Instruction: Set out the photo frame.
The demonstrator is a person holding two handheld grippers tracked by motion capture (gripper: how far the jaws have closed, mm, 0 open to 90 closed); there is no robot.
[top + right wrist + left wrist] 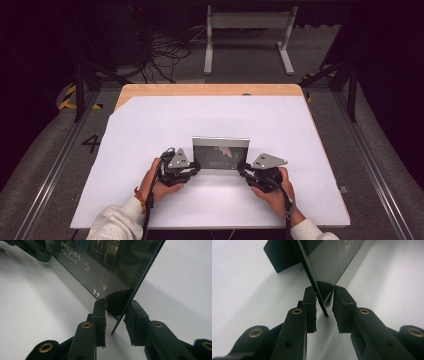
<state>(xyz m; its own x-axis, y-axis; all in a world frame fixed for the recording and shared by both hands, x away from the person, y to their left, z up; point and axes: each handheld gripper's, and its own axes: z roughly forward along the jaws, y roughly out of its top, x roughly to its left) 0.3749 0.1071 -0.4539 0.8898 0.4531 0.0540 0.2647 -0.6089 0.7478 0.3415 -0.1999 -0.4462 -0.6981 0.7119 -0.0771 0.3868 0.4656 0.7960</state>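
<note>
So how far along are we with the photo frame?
Done: the photo frame stands upright on the white sheet. In hand: the left gripper pinches one side edge in its jaws; the right gripper has the other edge between its jaws, grip unclear. Left: probably lifting or moving it.

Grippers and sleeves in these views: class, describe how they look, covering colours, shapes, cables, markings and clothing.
Each hand carries a black gripper: left gripper, right gripper. Each is topped by a grey three-cornered plate with small dark holes. Close up, the jaws are matt black bars with brass-coloured rivets and blocky pads. A dark cable trails along the right forearm. Light grey sleeves; an orange-brown bracelet on the left wrist.
</note>
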